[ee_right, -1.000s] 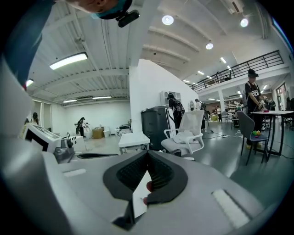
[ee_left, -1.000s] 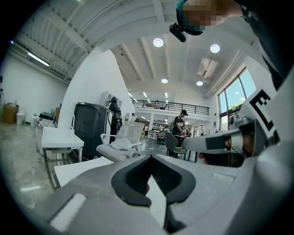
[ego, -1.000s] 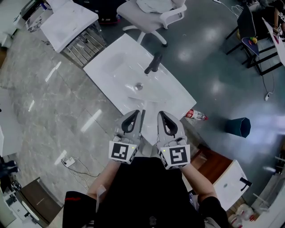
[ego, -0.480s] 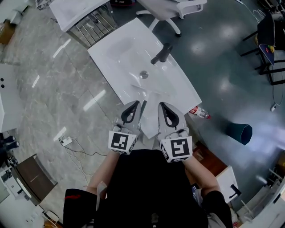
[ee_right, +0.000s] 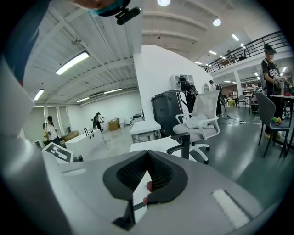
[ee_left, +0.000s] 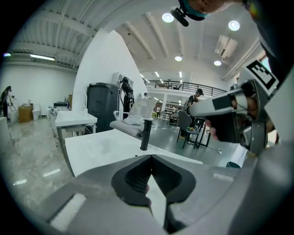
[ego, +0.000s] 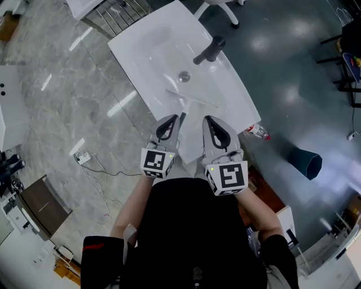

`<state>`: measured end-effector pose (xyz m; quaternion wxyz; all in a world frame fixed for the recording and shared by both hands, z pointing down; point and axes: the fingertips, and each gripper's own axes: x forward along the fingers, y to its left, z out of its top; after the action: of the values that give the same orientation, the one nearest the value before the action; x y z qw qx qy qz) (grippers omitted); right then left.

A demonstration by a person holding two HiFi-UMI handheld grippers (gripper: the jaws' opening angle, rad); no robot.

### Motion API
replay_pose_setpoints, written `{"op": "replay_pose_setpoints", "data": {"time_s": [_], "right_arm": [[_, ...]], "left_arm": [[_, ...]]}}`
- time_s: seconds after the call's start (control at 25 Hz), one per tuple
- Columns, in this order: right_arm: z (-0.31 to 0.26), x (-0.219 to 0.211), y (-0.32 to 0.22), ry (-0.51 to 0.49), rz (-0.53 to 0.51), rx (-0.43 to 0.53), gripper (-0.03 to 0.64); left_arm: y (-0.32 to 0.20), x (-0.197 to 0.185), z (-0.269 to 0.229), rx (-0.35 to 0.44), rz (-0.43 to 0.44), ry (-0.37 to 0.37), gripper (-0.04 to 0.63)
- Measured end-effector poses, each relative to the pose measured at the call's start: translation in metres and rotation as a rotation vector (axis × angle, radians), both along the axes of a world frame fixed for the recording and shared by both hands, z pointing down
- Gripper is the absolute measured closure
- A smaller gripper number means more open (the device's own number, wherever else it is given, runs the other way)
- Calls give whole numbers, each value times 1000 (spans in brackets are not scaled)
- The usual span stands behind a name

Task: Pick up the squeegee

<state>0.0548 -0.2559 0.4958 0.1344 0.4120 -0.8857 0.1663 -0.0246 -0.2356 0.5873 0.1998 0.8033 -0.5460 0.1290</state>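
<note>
The squeegee [ego: 190, 99] lies flat on the white sink top [ego: 237, 101], a thin pale blade with a dark handle pointing toward me. Its handle end lies close beside my left gripper's tip; I cannot tell whether they touch. My left gripper [ego: 177, 117] hangs over the sink's near edge, shut and empty. My right gripper [ego: 206, 119] is level with it just to the right, also shut with nothing in it. In the left gripper view the jaws [ee_left: 150, 159] meet, pointing at the black faucet [ee_left: 145, 134]. The right gripper view shows its jaws [ee_right: 147, 154] closed too.
A black faucet [ego: 210, 51] and a drain [ego: 184, 75] sit in the basin beyond the squeegee. On the floor are a plastic bottle [ego: 257, 131], a dark bin [ego: 308, 163] and a power strip [ego: 82, 158]. A metal rack [ego: 115, 12] and a chair base [ego: 219, 7] stand behind the sink.
Both grippers have sunk, still shut and side by side. The sink has slid up the head view, and the squeegee now lies just ahead of the tips.
</note>
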Motion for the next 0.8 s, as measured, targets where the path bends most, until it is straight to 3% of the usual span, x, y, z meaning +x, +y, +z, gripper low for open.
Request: {"op": "replay_pose_setpoints", "data": {"time_s": [0.24, 0.32, 0.6, 0.8], "right_arm": [[18, 3, -6, 3, -21, -40, 614], [23, 3, -7, 5, -30, -52, 614], [39, 5, -10, 14, -48, -89, 614], [47, 11, -14, 21, -43, -114, 614]], "left_arm": [[-1, 3, 39, -80, 5, -41, 592], [3, 7, 53, -126, 20, -44, 511], [11, 16, 98, -260, 64, -103, 451], [11, 20, 124, -343, 65, -133, 446]]}}
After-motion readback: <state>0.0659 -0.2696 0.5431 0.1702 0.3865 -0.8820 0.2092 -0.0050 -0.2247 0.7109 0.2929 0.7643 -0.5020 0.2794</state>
